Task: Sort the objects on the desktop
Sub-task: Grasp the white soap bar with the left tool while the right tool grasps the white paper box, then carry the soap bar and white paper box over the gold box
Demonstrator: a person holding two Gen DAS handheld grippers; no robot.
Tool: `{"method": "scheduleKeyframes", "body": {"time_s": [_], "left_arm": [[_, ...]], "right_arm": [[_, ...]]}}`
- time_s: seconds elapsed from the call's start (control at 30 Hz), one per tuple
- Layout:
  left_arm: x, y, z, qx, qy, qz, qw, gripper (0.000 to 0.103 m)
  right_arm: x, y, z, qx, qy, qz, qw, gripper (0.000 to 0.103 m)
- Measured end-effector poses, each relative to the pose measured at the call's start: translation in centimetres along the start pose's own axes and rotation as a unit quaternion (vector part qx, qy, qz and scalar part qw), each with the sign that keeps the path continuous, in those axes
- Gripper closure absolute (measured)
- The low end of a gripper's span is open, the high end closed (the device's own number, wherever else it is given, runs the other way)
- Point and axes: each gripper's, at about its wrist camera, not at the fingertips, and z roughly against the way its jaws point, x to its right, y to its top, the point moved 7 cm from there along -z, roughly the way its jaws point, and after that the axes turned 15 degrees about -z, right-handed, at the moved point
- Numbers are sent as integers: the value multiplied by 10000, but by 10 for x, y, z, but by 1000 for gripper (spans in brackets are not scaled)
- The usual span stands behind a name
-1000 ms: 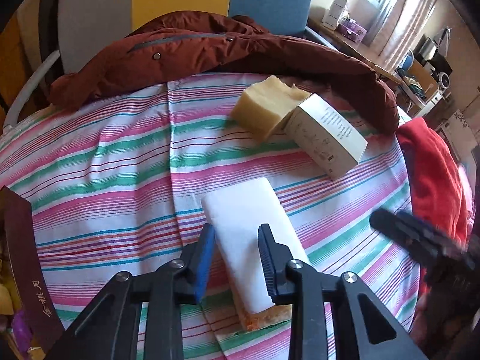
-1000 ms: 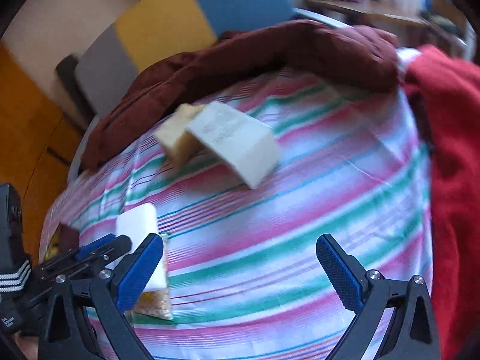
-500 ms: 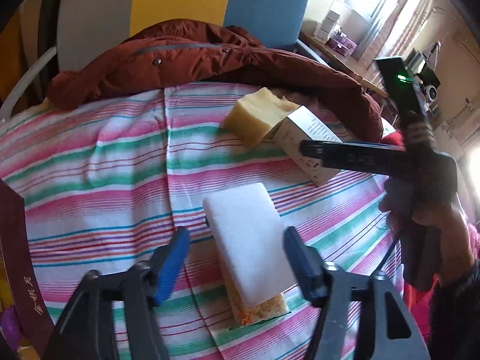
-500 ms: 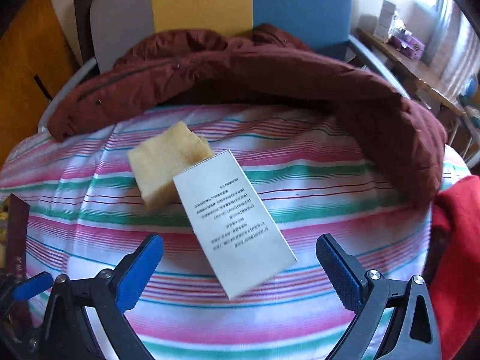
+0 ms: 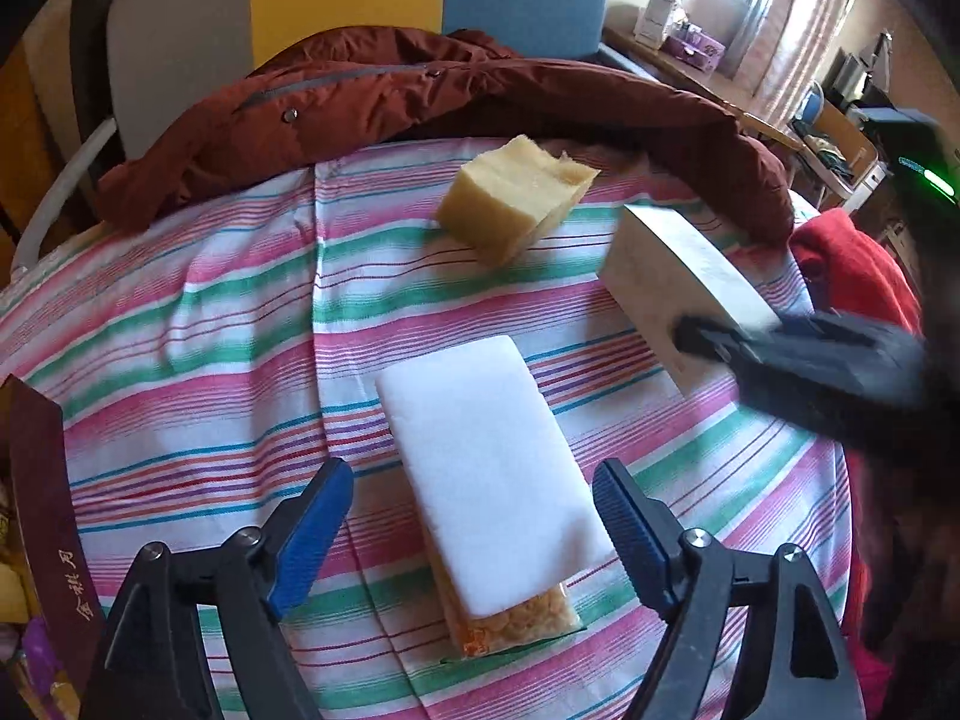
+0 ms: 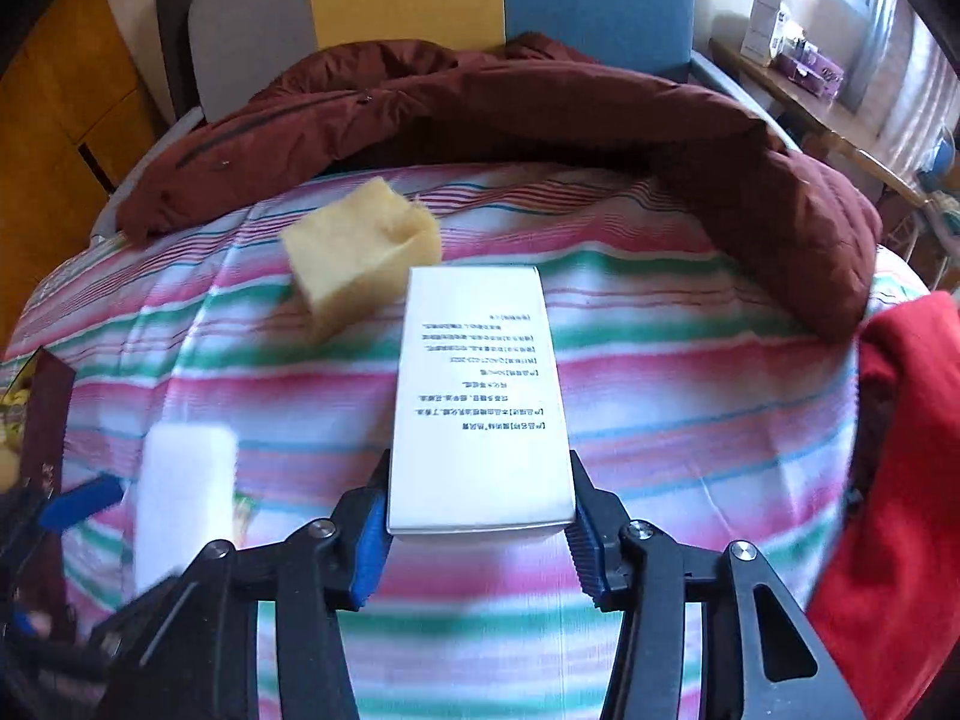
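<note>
Daylight from window (image 5: 774,18) top right, blown out w/ glare. Soft shadows left of sponge (image 5: 516,204). Right wrist view motion-blurred, esp. striped cloth (image 6: 690,396). Strong fisheye bending, dark vignetted corners.

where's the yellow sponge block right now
The torn yellow sponge block lies on the striped cloth, just beyond the white printed carton, left of its far end, near the dark red jacket.
</note>
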Motion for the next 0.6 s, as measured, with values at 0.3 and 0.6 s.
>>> {"method": "scheduleKeyframes", "body": {"time_s": [0.3, 0.6], "left_arm": [[2, -6, -5, -32, 92, -15, 10000, 55], [8, -6, 38, 585, 89, -186, 9981, 77]], "right_arm": [[-4, -51, 24, 94, 198, -194, 9996, 52], [-16, -57, 19, 194, 304, 80, 9993, 53]]}}
